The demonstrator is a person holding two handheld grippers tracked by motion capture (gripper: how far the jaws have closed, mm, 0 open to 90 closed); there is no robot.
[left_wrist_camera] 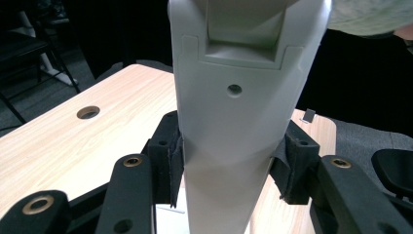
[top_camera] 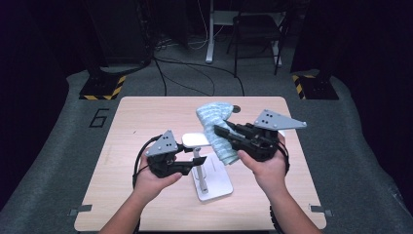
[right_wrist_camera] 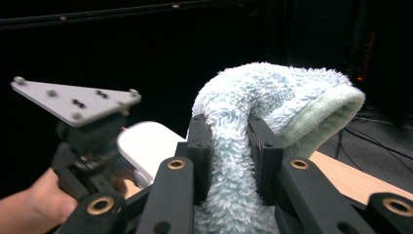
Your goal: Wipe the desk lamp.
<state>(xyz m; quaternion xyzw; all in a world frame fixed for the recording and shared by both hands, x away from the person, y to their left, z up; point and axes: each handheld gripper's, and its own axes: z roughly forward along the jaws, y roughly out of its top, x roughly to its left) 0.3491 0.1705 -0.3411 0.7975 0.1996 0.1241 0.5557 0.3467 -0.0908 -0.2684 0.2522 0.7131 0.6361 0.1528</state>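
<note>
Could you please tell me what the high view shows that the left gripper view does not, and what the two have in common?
High view: the whole layout, with the right gripper shut on a fluffy light-blue cloth held up beside the stand's flat top, both hands, and the stand's base plate lying on the table.

Left gripper view: a close look at the left gripper with its pads pressed on either side of the white stand, plus a small hole in the stand's post.

Both: the white stand, the wooden table with its round hole, and a bit of the cloth.
</note>
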